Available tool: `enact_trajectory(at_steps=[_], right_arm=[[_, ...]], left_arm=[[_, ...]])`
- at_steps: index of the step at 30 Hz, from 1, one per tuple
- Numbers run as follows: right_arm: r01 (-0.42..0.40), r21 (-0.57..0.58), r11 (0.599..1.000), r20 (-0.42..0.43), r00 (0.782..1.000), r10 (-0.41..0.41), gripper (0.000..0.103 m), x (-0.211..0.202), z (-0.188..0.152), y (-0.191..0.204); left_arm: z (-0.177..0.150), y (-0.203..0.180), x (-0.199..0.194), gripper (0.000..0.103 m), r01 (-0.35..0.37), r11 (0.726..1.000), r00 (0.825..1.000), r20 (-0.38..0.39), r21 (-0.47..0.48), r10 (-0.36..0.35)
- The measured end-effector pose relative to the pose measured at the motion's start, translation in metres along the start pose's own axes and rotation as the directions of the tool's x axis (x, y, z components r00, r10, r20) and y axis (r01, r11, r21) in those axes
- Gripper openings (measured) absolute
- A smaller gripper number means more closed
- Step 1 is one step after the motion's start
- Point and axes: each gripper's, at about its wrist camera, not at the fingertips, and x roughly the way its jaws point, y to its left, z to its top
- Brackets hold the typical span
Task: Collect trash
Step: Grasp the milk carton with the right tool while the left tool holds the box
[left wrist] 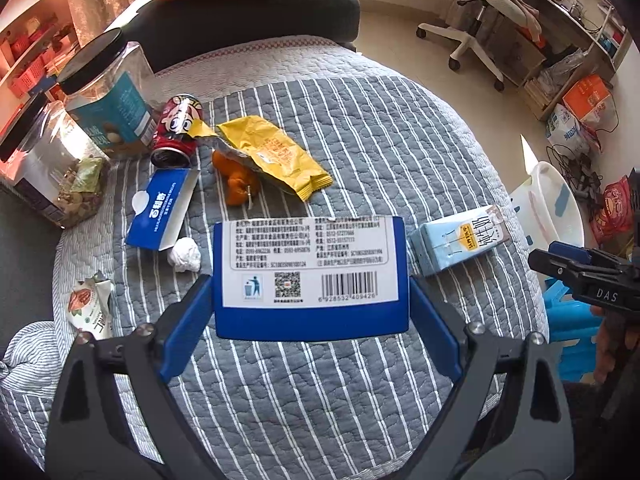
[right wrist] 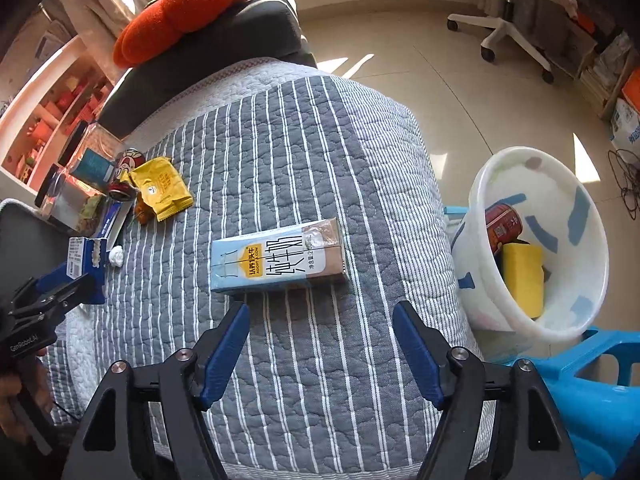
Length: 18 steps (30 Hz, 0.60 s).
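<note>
My left gripper [left wrist: 311,312] is shut on a blue and white snack box [left wrist: 311,272], held above the striped quilt [left wrist: 360,140]; it also shows in the right wrist view [right wrist: 82,258]. My right gripper [right wrist: 320,336] is open and empty, just short of a light blue milk carton [right wrist: 278,258] lying flat on the quilt, also seen in the left wrist view [left wrist: 456,240]. A white bin [right wrist: 576,264] to the right holds a red can [right wrist: 504,226] and a yellow packet [right wrist: 522,276]. A yellow wrapper [left wrist: 276,152], crushed red can [left wrist: 176,132], open blue box [left wrist: 160,212], paper ball [left wrist: 184,254] and orange peel [left wrist: 236,184] lie further back.
Two clear jars with black lids [left wrist: 104,100] stand at the far left. A small nut packet [left wrist: 90,304] lies near the left edge. A dark cushion with an orange pillow [right wrist: 184,8] is behind. A blue plastic stool [right wrist: 592,392] stands under the bin. An office chair [left wrist: 472,12] is across the floor.
</note>
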Motion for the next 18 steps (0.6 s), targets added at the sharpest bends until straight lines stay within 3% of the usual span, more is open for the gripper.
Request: enact_trajectory(at_steps=[4, 6, 8, 12, 15, 18], right_arm=[[-0.011, 0.019, 1.0, -0.014, 1.0, 0.011, 0.075, 0.014, 0.011, 0.01], [0.017, -0.051, 0.999, 0.0, 1.0, -0.017, 0.076, 0.012, 0.018, 0.023], [0.093, -0.206, 0.974, 0.01, 0.996, -0.093, 0.077, 0.012, 0.022, 0.044], [0.204, -0.557, 0.805, 0.025, 0.973, -0.229, 0.081, 0.032, 0.01, 0.08], [0.264, -0.671, 0.693, 0.027, 0.943, -0.332, 0.081, 0.06, 0.001, 0.088], [0.307, -0.716, 0.627, 0.032, 0.912, -0.409, 0.081, 0.088, -0.001, 0.088]], left_arm=[[-0.001, 0.014, -0.001, 0.094, -0.003, 1.0, 1.0, -0.004, -0.024, 0.003], [-0.004, 0.021, -0.001, 0.094, -0.002, 0.999, 1.0, -0.006, -0.037, 0.001], [-0.007, 0.027, -0.001, 0.094, 0.0, 0.999, 1.0, -0.013, -0.041, -0.001], [-0.015, 0.035, 0.001, 0.094, -0.003, 1.0, 1.0, -0.031, -0.03, 0.002], [-0.02, 0.038, 0.004, 0.094, -0.007, 1.0, 0.999, -0.047, -0.016, 0.006], [-0.022, 0.041, 0.008, 0.094, -0.01, 1.0, 0.998, -0.064, -0.009, 0.009]])
